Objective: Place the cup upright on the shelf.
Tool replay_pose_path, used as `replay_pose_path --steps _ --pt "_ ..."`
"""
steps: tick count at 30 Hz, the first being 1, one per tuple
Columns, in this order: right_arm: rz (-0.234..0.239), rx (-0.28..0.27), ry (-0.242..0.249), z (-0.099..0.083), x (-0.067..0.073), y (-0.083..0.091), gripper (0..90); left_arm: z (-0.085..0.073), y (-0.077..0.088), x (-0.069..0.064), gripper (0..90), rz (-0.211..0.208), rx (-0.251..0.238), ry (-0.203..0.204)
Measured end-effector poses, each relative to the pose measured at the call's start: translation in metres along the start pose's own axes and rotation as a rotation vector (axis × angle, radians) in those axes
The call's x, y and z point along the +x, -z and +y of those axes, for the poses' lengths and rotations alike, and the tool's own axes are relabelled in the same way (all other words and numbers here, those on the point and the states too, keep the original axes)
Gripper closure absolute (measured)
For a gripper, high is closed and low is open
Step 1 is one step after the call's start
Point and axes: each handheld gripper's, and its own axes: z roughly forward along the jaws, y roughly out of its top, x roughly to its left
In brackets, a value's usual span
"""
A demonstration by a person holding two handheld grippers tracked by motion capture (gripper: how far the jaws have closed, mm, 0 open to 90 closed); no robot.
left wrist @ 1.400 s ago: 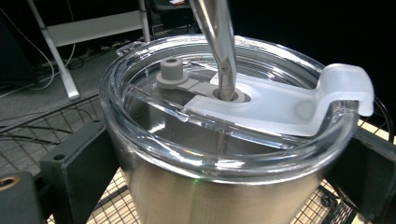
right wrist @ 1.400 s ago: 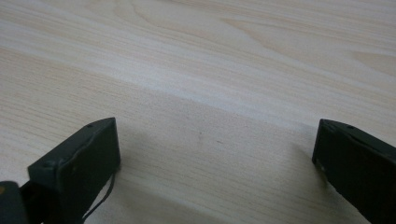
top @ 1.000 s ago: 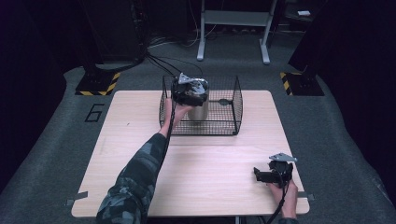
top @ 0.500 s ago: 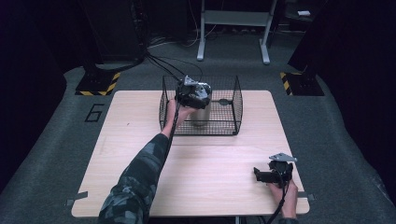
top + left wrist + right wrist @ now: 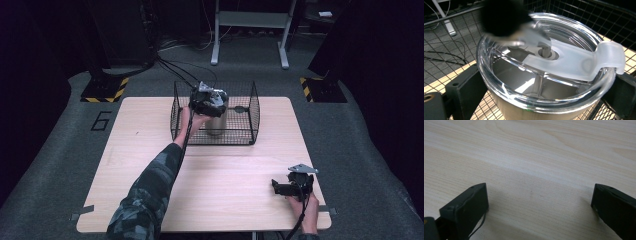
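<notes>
- The left gripper [image 5: 209, 102] is reaching into the wire basket [image 5: 252, 107] at the far side of the table [image 5: 150, 145], its jaws clasping the steel cup [image 5: 534, 110] on both sides.
- The cup is standing upright inside the basket, wearing a clear lid [image 5: 564, 60].
- The right gripper [image 5: 290, 186] is resting low over the table's near right corner, jaws spread apart and holding nothing.

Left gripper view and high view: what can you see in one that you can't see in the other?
Left gripper view alone: the tumbler's clear lid with its frosted slider tab, close up. High view alone: the whole wooden table, the right gripper low over its near right corner with jaws apart, the camouflage sleeve, the floor beyond. Both: the steel tumbler inside the wire basket, between the left gripper's jaws.
</notes>
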Motion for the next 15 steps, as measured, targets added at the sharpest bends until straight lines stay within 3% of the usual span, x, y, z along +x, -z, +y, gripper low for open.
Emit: replay_pose_path --steps 7,15 --pt "0.001 0.0 0.0 0.0 0.0 0.0 0.7 -0.0023 -0.0041 -0.0004 3.7 -0.009 0.02 0.003" --pt "0.002 0.002 0.009 -0.0002 -0.0006 0.0001 0.6 -0.0036 -0.0015 -0.0037 3.7 -0.005 0.05 -0.052"
